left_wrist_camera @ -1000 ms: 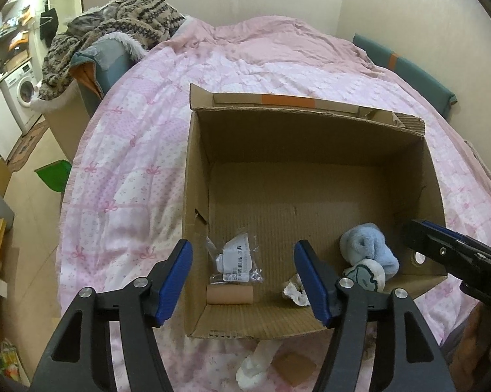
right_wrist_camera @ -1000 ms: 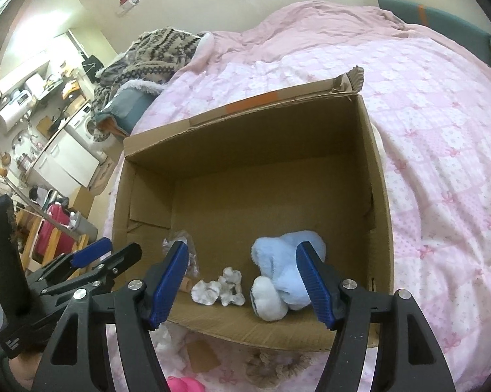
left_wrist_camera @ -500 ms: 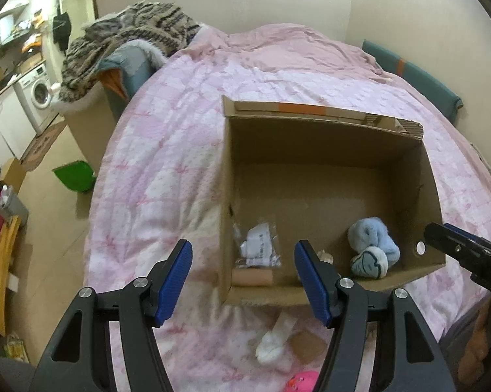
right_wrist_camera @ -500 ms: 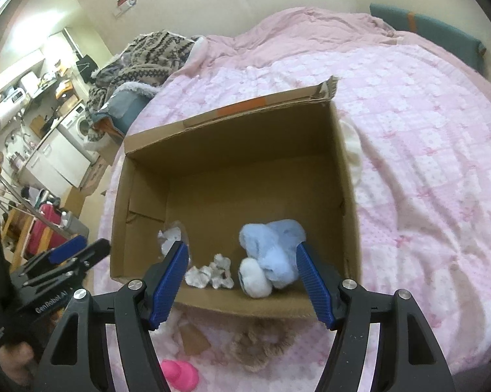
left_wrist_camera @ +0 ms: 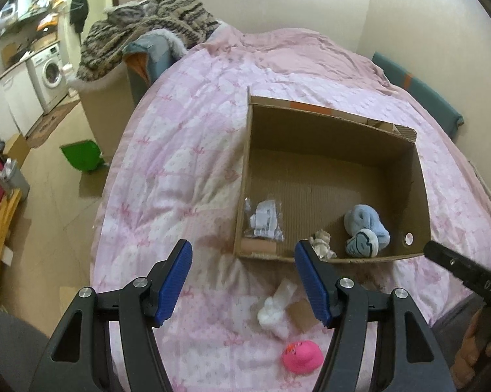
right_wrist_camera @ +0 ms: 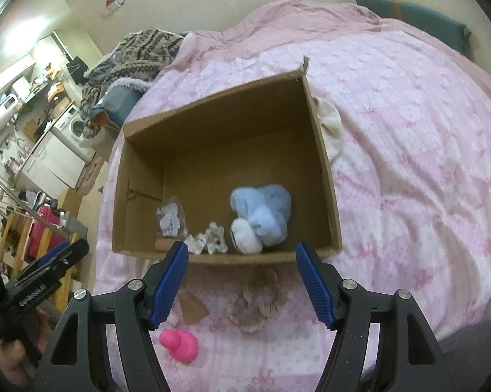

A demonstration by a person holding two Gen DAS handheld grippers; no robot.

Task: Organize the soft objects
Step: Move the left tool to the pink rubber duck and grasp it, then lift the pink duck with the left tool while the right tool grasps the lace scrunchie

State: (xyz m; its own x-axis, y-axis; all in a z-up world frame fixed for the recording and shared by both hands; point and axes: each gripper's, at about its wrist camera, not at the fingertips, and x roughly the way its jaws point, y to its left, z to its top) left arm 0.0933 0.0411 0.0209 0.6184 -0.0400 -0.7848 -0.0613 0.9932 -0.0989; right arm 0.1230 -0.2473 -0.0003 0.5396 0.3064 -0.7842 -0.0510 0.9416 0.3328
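Observation:
An open cardboard box (left_wrist_camera: 420, 176) (right_wrist_camera: 324, 150) stands on a pink bed. Inside lie a light blue plush toy (left_wrist_camera: 364, 230) (right_wrist_camera: 262, 219), a small white crumpled soft thing (left_wrist_camera: 322, 240) (right_wrist_camera: 209, 240) and a clear plastic packet (left_wrist_camera: 265, 219) (right_wrist_camera: 170, 217). On the quilt in front lie a pink rubber duck (left_wrist_camera: 301, 356) (right_wrist_camera: 180, 341), a white soft piece (left_wrist_camera: 276, 303), a cardboard scrap (right_wrist_camera: 193, 307) and a beige fuzzy item (right_wrist_camera: 258, 297). My left gripper (left_wrist_camera: 242, 281) and right gripper (right_wrist_camera: 242, 285) are both open and empty, held above the bed's near edge.
A cream cloth (right_wrist_camera: 330, 124) lies against the box's right outer wall. A patterned blanket heap (left_wrist_camera: 147, 29) sits on a chair at the bed's far left. A green bin (left_wrist_camera: 80, 155) and a washing machine (left_wrist_camera: 51, 73) stand on the floor to the left.
Both grippers have pulled back and up from the box. The duck, white piece and fuzzy item in front of the box have come into view. Both stay open.

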